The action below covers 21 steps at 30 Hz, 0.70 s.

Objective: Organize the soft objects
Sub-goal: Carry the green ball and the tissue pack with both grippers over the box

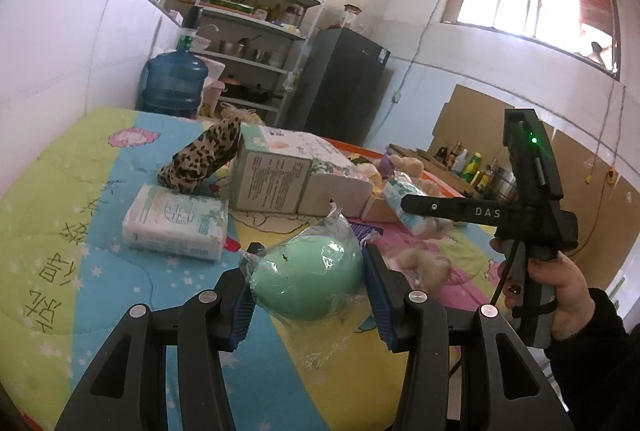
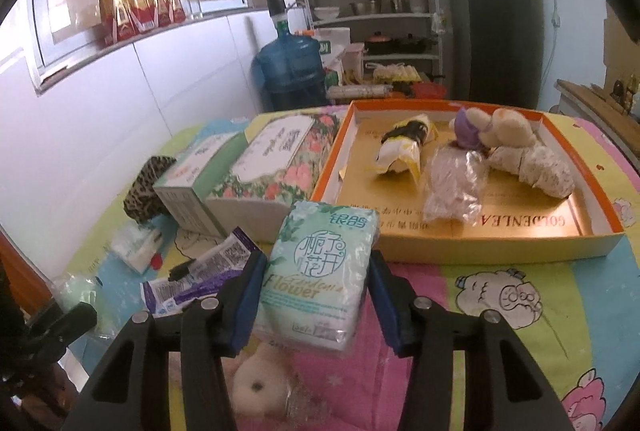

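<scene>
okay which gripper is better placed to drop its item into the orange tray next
Right. The right gripper holds the pale green tissue pack with the orange-rimmed cardboard tray directly ahead. The left gripper, holding the bagged mint-green ball, faces away.

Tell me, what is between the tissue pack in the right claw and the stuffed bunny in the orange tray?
In the right wrist view, between the tissue pack and the bunny lie the tray wall and a crinkly plastic-wrapped bundle.

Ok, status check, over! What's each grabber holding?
Left gripper shut on green sponge in plastic wrap. Right gripper shut on tissue pack. Orange tray ahead, holds wrapped toys, path clear.
</scene>
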Each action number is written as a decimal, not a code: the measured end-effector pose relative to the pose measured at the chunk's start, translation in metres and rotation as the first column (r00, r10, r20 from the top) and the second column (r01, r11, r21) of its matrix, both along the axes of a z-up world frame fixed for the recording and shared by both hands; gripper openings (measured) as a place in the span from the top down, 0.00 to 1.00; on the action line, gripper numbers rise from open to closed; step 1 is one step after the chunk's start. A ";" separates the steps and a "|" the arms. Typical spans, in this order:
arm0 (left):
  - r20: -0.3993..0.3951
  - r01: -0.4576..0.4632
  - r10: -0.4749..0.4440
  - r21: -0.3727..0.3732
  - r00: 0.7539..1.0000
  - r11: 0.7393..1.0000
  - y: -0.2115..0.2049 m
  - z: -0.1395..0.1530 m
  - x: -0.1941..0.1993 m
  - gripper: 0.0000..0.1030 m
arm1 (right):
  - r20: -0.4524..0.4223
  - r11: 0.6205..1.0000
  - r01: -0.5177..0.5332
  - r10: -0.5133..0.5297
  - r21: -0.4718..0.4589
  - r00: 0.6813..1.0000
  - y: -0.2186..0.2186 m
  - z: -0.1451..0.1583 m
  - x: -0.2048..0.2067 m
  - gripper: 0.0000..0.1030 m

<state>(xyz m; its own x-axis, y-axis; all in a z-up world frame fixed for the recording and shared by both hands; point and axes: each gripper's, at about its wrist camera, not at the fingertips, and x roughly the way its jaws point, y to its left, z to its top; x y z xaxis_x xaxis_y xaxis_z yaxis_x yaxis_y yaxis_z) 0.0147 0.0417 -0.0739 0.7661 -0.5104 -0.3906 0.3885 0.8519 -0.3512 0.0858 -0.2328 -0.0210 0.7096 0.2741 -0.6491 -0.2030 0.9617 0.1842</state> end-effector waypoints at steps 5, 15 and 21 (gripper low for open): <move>0.018 0.011 -0.012 0.011 1.000 1.000 -0.008 0.007 -0.001 0.51 | 0.019 1.000 0.006 -0.005 -0.012 1.000 -0.007 0.006 -0.005 0.50; 0.042 0.048 -0.050 0.042 0.998 0.998 -0.034 0.027 0.008 0.51 | 0.048 0.999 0.036 -0.035 -0.019 0.998 -0.029 0.012 -0.014 0.50; 0.047 0.082 -0.084 0.051 0.995 0.995 -0.059 0.036 0.019 0.51 | 0.056 0.998 0.062 -0.061 -0.008 0.997 -0.049 0.015 -0.019 0.50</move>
